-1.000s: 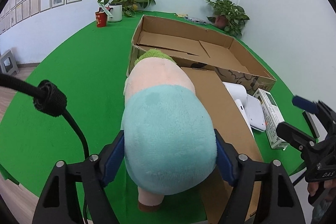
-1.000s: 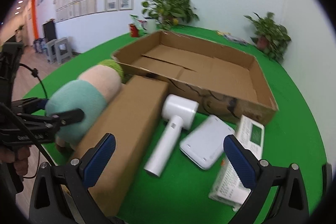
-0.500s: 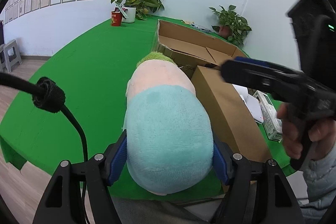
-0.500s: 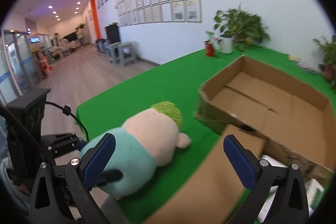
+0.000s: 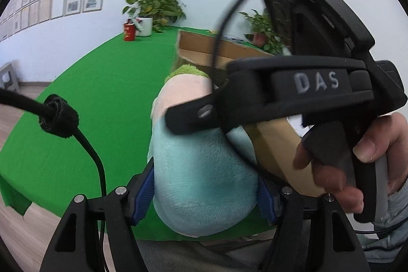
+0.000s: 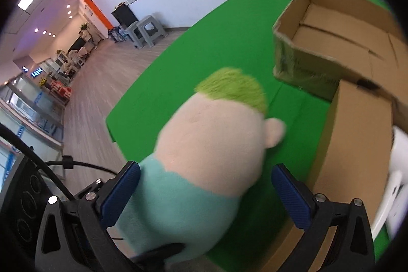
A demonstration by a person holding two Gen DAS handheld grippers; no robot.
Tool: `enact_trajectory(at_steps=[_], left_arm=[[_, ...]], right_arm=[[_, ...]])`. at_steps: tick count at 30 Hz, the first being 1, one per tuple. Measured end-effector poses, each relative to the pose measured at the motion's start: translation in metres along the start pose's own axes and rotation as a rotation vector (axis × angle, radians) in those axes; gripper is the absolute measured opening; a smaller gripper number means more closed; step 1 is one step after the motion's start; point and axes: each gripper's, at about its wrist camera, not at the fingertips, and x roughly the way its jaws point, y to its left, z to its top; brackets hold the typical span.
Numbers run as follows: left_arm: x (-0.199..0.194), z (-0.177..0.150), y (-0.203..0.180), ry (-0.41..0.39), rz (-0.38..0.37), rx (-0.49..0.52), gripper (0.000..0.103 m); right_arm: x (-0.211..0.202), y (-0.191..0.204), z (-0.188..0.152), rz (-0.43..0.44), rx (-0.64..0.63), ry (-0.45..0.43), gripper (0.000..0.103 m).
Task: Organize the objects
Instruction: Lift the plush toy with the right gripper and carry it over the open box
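A plush toy (image 5: 204,170) with a teal body, peach head and green hair lies at the near edge of the green table (image 5: 107,98). My left gripper (image 5: 204,198) is shut on its teal rear, with the blue pads pressing in on both sides. In the right wrist view the same plush toy (image 6: 211,144) sits between the jaws of my right gripper (image 6: 204,193), which is open. Its left pad is against the teal body and its right pad stands apart. The right gripper's black housing (image 5: 316,86) hangs over the toy and hides its right side.
An open cardboard box (image 6: 331,42) stands behind the toy. A long closed carton (image 6: 357,144) lies right beside it, with a white device (image 6: 397,152) further right. A hand (image 5: 331,170) holds the right gripper. Potted plants (image 5: 153,7) and a red cup (image 5: 128,31) stand at the back.
The right gripper swung left, away from the white items, and came down over the plush toy so its jaws straddle it. The left gripper kept its grip and drew the toy toward the table's near edge.
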Motion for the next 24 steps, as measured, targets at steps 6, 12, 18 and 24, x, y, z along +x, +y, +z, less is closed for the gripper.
enact_trajectory(at_steps=[6, 12, 18, 24], left_arm=[[0.006, 0.003, -0.012, 0.006, 0.013, 0.016, 0.065], [0.012, 0.010, -0.033, 0.004, 0.010, 0.061, 0.063], [0.013, 0.017, -0.049, -0.010, 0.023, 0.111, 0.063], [0.018, 0.038, -0.066, -0.056, 0.031, 0.173, 0.063]], right_arm=[[0.002, 0.006, -0.009, -0.077, 0.017, 0.001, 0.100], [-0.002, 0.006, -0.009, -0.141, -0.012, -0.050, 0.091], [-0.018, -0.002, -0.009, -0.140, -0.007, -0.122, 0.084], [-0.036, -0.010, -0.007, -0.124, -0.009, -0.201, 0.082]])
